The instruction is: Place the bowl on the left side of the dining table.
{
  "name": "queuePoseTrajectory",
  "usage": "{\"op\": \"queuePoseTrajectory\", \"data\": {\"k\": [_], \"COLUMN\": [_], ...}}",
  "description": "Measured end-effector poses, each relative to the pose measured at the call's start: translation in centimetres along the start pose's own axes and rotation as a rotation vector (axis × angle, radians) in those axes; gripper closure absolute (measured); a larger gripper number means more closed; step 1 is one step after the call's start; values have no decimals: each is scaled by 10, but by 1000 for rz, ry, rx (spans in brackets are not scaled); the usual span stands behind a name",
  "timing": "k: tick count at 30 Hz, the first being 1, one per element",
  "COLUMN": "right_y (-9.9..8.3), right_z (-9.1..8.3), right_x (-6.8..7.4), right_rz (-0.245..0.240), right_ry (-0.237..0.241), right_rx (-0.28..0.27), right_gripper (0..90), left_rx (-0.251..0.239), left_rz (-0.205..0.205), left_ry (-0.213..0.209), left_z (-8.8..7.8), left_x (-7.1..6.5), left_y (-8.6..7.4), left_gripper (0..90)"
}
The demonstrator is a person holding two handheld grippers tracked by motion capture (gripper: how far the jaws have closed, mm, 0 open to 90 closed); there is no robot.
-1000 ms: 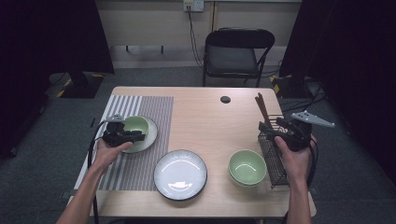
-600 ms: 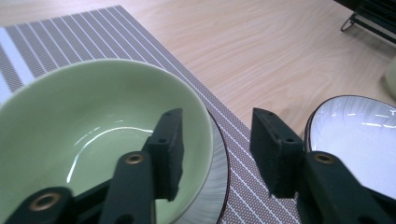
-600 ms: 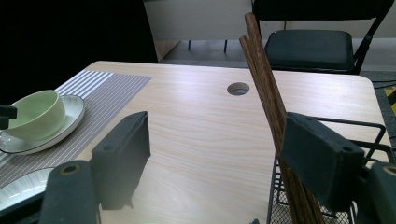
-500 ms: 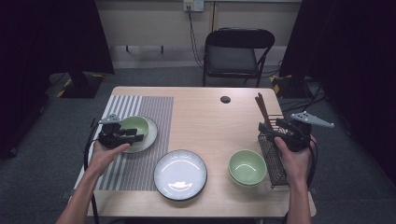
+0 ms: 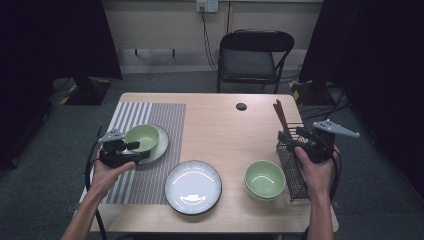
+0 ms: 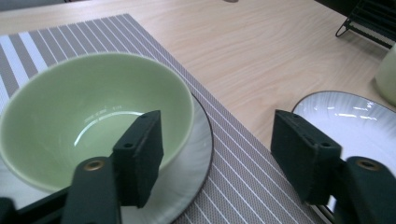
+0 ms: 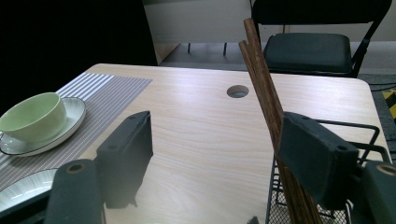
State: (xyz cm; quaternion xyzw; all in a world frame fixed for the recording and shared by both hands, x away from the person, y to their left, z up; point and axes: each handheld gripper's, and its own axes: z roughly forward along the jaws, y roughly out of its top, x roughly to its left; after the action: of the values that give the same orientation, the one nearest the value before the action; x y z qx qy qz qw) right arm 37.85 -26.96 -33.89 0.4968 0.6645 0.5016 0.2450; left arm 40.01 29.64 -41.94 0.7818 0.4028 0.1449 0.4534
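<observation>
A green bowl (image 5: pixel 142 137) (image 6: pixel 88 112) sits on a small grey plate (image 5: pixel 161 146) (image 6: pixel 196 140) on the striped placemat (image 5: pixel 150 112). My left gripper (image 5: pixel 136 151) (image 6: pixel 219 130) is just at the bowl's near left side. Its jaws have just been opening and stand open, with only plate rim and mat between them. My right gripper (image 5: pixel 296 137) (image 7: pixel 217 135) hovers open over the black wire rack (image 5: pixel 292 172) (image 7: pixel 369 128). Brown chopsticks (image 5: pixel 280 116) (image 7: pixel 264 88) stand in the rack beside the right jaw.
A larger white plate (image 5: pixel 193 187) (image 6: pixel 355 121) lies near the table's front edge. A second green bowl (image 5: pixel 265 179) stands beside the rack. A cable hole (image 5: pixel 241 106) (image 7: pixel 237 91) is at the back of the table, with a black chair (image 5: pixel 250 55) behind it.
My left gripper has drawn back a little to the left from the green bowl, and its jaws have spread apart. The right gripper has stayed at the rack.
</observation>
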Motion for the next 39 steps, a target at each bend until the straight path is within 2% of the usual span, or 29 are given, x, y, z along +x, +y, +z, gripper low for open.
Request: {"op": "queuePoseTrajectory", "data": {"k": [4, 6, 8, 12, 14, 15, 17, 19, 21, 22, 23, 25, 28, 32, 36, 37, 39], "right_y": [0, -1, -1, 0, 1, 1, 0, -2, -5, -5, -6, -6, -6, -9, -12, -13, -15], "right_z": [-2, -3, -3, -7, -9, -10, -11, -13, -15, -17, -19, -21, -22, -22, -22, -23, -25], "right_x": [-2, -2, -2, -2, -3, -4, -5, -7, -9, -10, -12, -14, -13, -11, -13, -14, -16], "right_rz": [6, 6, 1, 3, 7, 9, 12, 15, 19, 19, 23, 31, 25, 10, 9, 10, 8], "right_ry": [2, 3, 7, 14, 22, 17, 20, 16, 14, 12, 7, 7, 7, 4, 0, -4, -8], "right_rx": [3, 12, 16, 17, 16, 16, 22, 35, 43, 47, 44, 39, 39, 70, 97, 109, 117], "right_gripper": [276, 273, 273, 298, 320, 323, 331, 341, 351, 361, 371, 389, 425, 496, 572, 597, 625], "left_rx": [1, 18, 33, 48, 59, 64, 77, 103, 85, 92, 100, 117, 148, 174, 207, 211, 206], "left_rz": [2, 24, 10, 14, 10, 24, 24, 37, 35, 31, 31, 39, 46, 72, 78, 88, 93], "left_ry": [-3, 2, 1, 4, -8, -1, -21, 10, -10, -20, -11, -21, -24, 2, 38, 57, 62], "left_z": [-5, -6, -6, -6, -6, -6, -5, -4, -3, -2, -1, 2, 8, 15, 20, 21, 21], "left_x": [-5, -7, -9, -14, -14, -16, -16, -19, -21, -21, -22, -23, -25, -25, -23, -24, -23], "left_y": [-8, -13, -18, -31, -36, -38, -41, -43, -49, -52, -53, -58, -64, -71, -77, -79, -79], "left_gripper": [269, 260, 249, 229, 214, 205, 174, 182, 194, 178, 177, 227, 225, 231, 231, 230, 227]}}
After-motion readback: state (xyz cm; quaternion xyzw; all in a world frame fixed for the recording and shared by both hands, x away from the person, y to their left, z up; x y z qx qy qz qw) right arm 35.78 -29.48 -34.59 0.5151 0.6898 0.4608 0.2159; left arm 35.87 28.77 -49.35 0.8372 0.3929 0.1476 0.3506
